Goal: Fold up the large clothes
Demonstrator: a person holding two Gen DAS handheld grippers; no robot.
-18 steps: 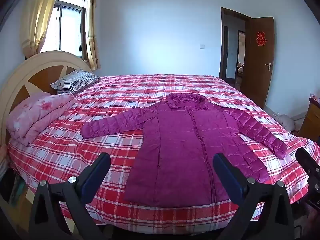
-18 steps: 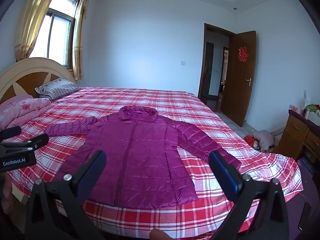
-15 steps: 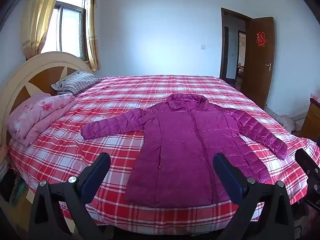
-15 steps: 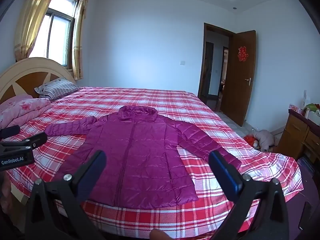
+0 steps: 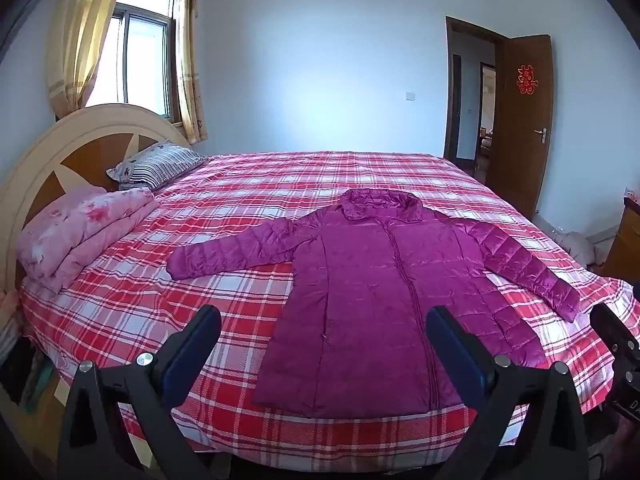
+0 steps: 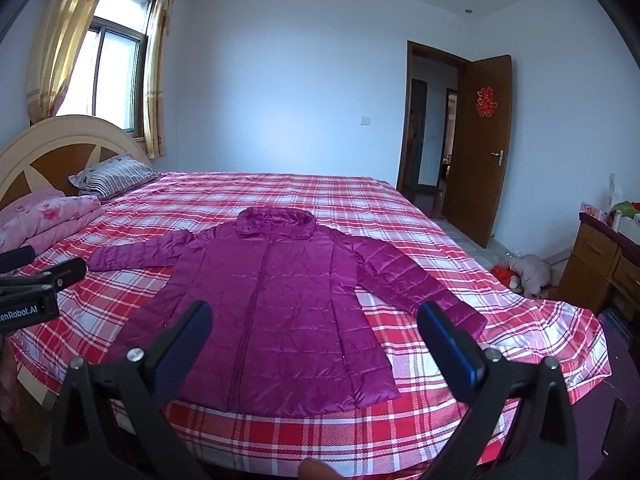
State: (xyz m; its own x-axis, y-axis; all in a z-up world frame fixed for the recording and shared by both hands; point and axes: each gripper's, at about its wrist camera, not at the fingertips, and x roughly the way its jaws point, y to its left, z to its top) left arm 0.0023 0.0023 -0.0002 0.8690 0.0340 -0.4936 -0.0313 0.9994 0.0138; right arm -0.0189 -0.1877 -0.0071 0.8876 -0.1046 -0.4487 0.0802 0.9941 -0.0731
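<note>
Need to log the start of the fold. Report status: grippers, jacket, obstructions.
Left gripper and right gripper open, holding nothing, short of the bed. Purple jacket flat on the plaid bedspread, sleeves spread, unfolded. Nothing on the jacket.

The left gripper point(image 5: 323, 344) hung with its jaws spread wide, nothing between them. The right gripper point(image 6: 315, 338) was likewise wide and empty (each tilted somewhat downward), the two held side by side, apart.
</note>
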